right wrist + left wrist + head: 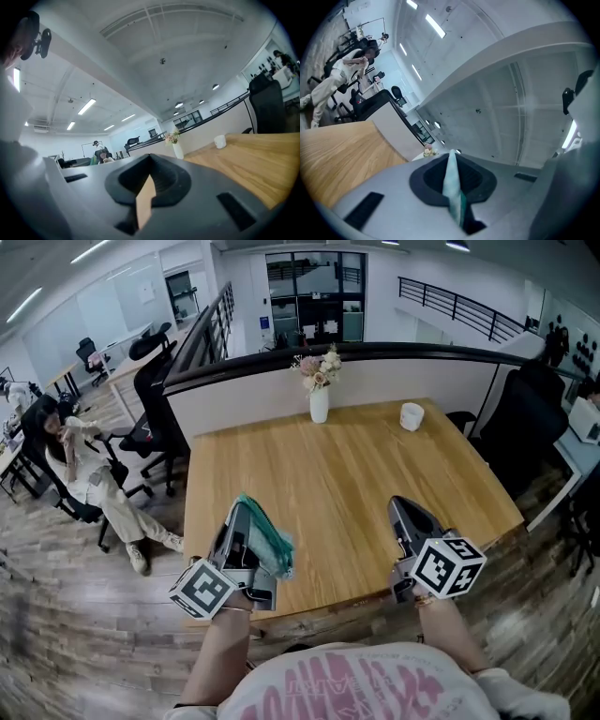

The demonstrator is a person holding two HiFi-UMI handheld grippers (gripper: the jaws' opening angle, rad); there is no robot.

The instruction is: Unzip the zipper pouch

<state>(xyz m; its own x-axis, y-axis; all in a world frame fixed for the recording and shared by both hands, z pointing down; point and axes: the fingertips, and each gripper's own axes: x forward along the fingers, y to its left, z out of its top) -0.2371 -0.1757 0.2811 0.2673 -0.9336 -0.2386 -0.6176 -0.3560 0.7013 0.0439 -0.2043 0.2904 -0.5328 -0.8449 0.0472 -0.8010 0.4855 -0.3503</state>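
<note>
Left tongs (242,507) clenched on the teal zipper pouch (272,542), above the wooden desk (337,456); right tongs (401,506) closed together, empty, well apart from it.

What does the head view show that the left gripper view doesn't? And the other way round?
Only the head view shows the white cup at the table's far end and the right tongs over the near edge.

Only the left gripper view shows the ceiling lights overhead, and a close look along the left tongs, shut on the teal pouch.

Both show the wooden table, the flowers, the teal pouch, and a seated person off to one side.
</note>
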